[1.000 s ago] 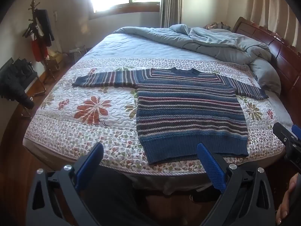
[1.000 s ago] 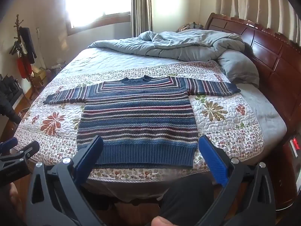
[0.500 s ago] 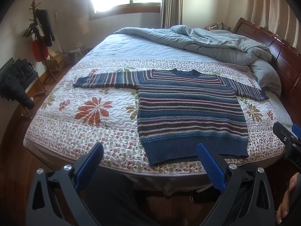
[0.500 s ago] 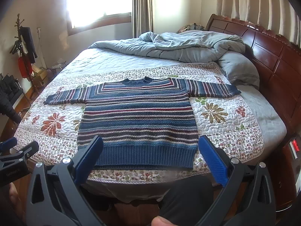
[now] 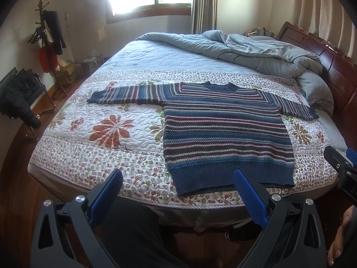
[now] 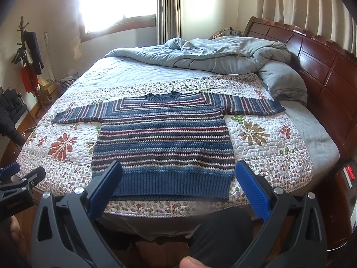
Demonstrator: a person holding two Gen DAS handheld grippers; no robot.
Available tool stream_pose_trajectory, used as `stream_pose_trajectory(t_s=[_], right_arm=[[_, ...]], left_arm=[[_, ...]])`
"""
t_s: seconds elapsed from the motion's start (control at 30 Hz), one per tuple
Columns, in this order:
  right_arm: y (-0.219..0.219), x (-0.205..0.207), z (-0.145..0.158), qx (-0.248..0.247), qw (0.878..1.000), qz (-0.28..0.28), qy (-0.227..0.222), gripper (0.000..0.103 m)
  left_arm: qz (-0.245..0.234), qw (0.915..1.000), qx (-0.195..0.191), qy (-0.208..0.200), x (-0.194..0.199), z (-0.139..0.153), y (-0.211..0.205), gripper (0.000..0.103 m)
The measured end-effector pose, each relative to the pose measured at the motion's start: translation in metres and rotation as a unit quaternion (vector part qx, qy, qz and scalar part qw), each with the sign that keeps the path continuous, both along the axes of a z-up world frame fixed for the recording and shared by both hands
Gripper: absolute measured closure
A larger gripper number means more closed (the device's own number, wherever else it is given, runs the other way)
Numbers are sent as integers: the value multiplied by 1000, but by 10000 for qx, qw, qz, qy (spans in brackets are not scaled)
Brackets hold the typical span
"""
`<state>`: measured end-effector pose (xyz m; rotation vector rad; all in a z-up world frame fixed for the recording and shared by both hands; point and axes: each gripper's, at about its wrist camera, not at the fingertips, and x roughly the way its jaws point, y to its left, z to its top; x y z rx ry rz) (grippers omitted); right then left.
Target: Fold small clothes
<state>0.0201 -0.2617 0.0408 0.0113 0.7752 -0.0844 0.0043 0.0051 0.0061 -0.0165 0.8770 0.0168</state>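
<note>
A blue striped knit sweater (image 5: 225,129) lies flat on the floral quilt (image 5: 107,138), front up, both sleeves spread sideways, hem toward me. It also shows in the right wrist view (image 6: 165,143). My left gripper (image 5: 178,174) is open and empty, held off the near bed edge, left of the hem. My right gripper (image 6: 178,169) is open and empty, held in front of the hem, apart from it. Each gripper shows at the edge of the other's view.
A rumpled grey duvet (image 5: 256,51) and pillow (image 6: 283,82) lie at the bed's far side. A dark wooden headboard (image 6: 323,67) runs along the right. A coat stand (image 5: 48,40) and a black chair with clothes (image 5: 17,96) stand at the left.
Both grippers have drifted slightly closer to the bed. The sweater has not moved and both grippers stay open.
</note>
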Motion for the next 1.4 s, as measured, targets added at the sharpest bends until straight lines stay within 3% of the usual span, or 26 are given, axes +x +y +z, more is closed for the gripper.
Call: stream_pose_trajectory(t_s=[1.4], right_arm=[[-6,5,-12,101,9998,-54,147,2]], left_arm=[[69,10000,49,38,2,-7,-3,4]])
